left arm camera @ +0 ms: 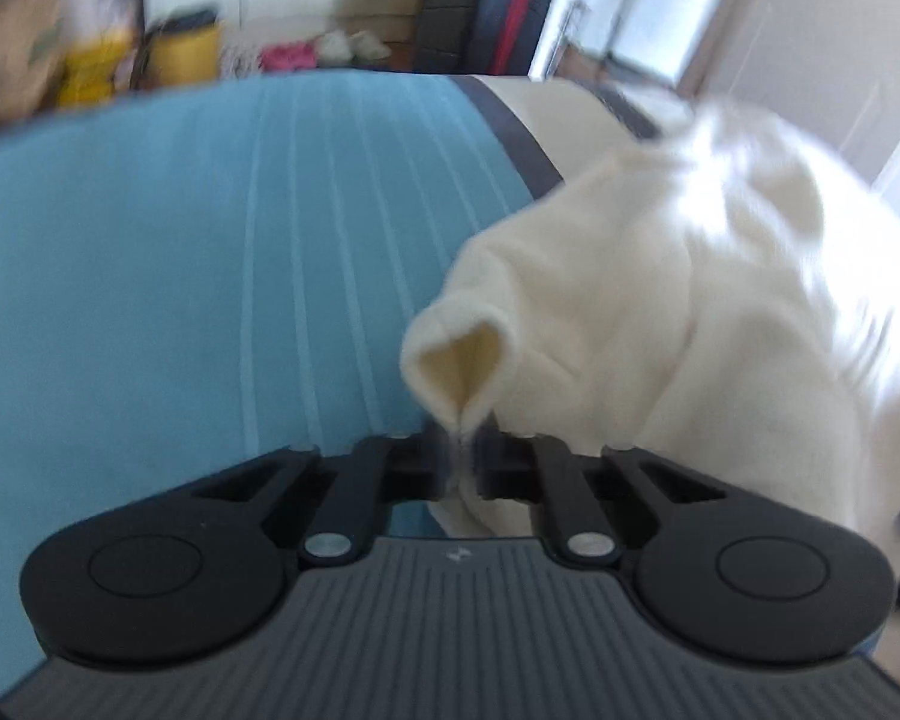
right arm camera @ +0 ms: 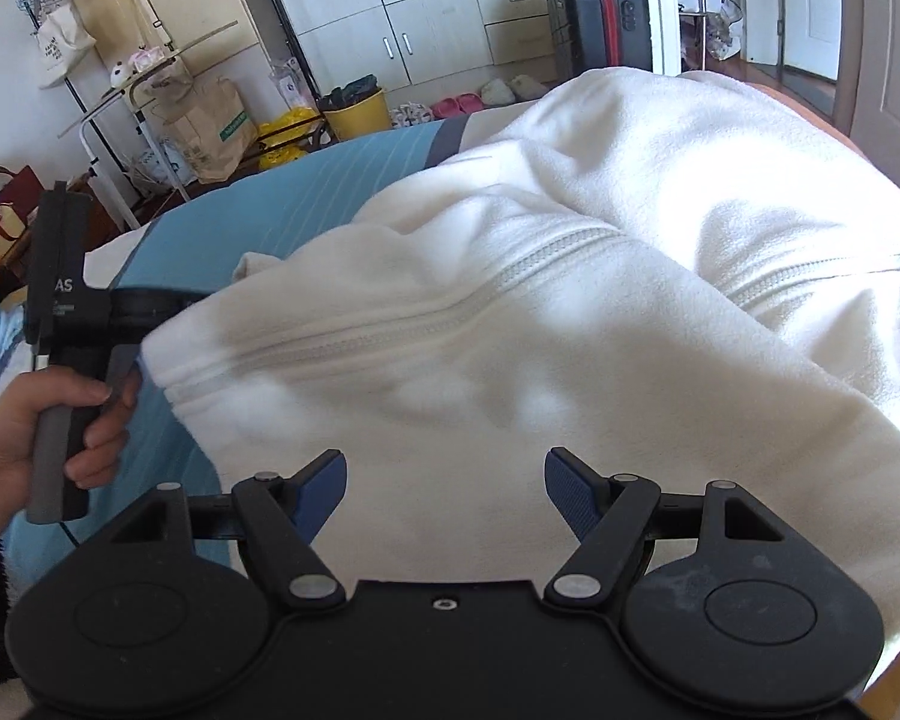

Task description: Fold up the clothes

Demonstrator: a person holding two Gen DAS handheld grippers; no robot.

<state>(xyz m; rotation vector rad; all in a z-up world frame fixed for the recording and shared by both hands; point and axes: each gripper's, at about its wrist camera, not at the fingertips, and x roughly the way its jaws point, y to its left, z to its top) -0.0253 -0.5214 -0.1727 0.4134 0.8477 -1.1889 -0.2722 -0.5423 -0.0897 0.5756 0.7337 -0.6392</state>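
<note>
Black linkage arms and grey ribbed housing fill the lower edge of the left wrist view; the left gripper (left arm camera: 462, 456) is clamped on a pinched fold of the cream fleece jacket (left arm camera: 660, 312), whose open cuff stands just above the fingertips at centre frame. Blur softens this view.

Black housing with two round pivots fills the bottom of the right wrist view; the right gripper (right arm camera: 445, 495) stands wide apart, blue pads (right arm camera: 573, 495) showing, nothing between them, poised over the jacket's hem.

Jacket: spread across centre and right of the right wrist view, white zipper (right arm camera: 426, 324) running diagonally, lying on the blue striped bedcover (right arm camera: 282, 210).

Left hand (right arm camera: 36, 438): lower left of that view, wrapped around the grey handle of the left gripper, whose tip meets the jacket's left edge.

Far ground, top of frame: yellow bin (right arm camera: 360, 111), brown paper bag (right arm camera: 210, 126), white cabinets (right arm camera: 426, 12), black suitcase with red stripe (right arm camera: 600, 18).
</note>
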